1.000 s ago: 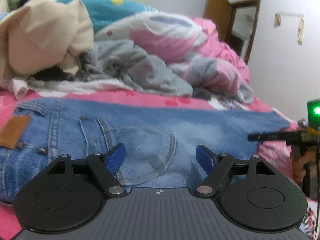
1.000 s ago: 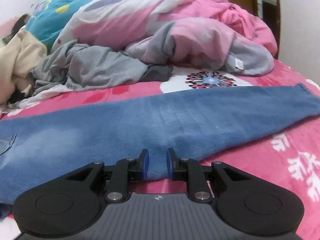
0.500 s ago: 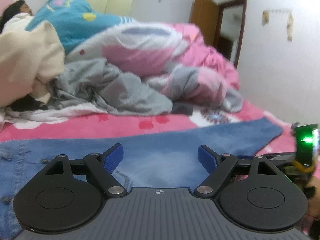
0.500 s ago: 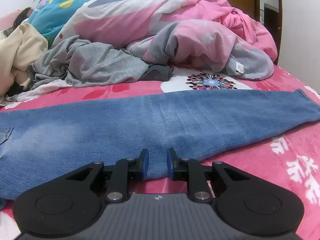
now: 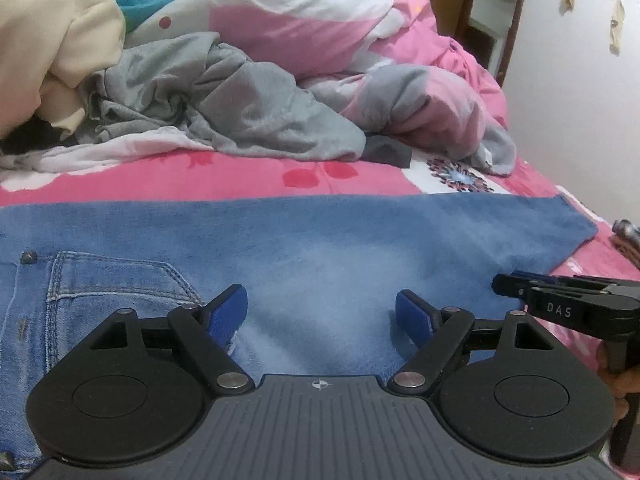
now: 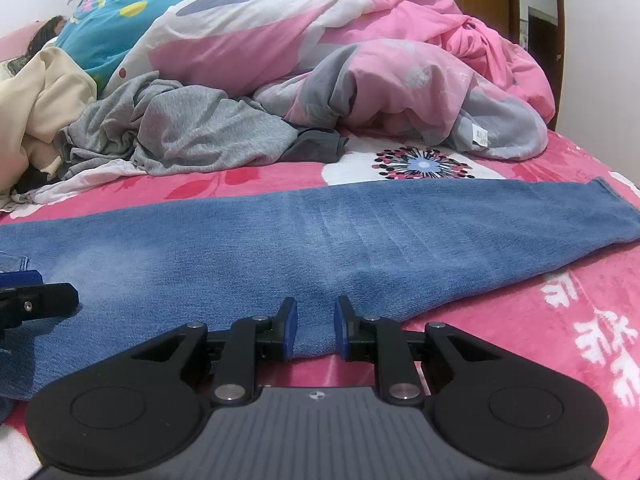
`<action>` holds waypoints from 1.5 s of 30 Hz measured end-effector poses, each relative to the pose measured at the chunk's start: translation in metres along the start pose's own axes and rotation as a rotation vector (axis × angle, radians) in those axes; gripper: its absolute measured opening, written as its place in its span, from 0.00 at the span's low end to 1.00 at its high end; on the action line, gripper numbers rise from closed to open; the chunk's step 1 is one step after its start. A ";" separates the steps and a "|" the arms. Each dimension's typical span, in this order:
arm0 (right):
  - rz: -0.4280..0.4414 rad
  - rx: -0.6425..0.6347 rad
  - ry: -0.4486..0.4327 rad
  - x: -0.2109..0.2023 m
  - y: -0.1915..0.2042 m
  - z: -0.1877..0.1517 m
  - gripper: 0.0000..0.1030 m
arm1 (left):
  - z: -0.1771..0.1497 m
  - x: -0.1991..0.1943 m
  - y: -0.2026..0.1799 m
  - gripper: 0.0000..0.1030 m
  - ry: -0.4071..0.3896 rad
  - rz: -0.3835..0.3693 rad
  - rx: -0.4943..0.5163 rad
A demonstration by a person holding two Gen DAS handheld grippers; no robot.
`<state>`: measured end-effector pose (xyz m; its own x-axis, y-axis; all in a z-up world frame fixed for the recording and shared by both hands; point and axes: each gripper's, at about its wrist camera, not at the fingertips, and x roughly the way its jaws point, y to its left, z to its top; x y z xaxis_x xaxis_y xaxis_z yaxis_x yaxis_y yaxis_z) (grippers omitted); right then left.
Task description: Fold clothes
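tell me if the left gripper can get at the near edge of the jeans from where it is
Probably yes: the left gripper is open over the jeans, with nothing lying between it and the denim. The right gripper sits further along the leg, clear of it.

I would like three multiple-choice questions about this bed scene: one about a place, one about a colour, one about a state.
1. Where does the grey garment lie?
A behind the jeans, on the bed cover
B on the jeans
C on the floor

2. What colour are the left gripper's pads?
A red
B green
C blue

3. How does the left gripper stand?
A shut on the jeans
B open above the jeans
C shut on a sock

Answers:
1. A: pink cover shows between it and the jeans.
2. C: both pads are blue.
3. B: its jaws stand wide apart, pressing nothing.
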<state>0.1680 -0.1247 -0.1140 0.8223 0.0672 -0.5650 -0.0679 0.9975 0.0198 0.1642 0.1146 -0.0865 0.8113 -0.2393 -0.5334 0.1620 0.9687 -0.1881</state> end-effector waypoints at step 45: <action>-0.026 -0.051 0.018 0.034 -0.045 0.024 0.20 | 0.004 0.002 0.002 0.82 0.035 0.001 0.000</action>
<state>0.2123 -0.1666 -0.1140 0.8142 0.0403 -0.5792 -0.0754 0.9965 -0.0367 0.1682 0.1159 -0.0847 0.7914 -0.2400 -0.5622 0.1609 0.9690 -0.1872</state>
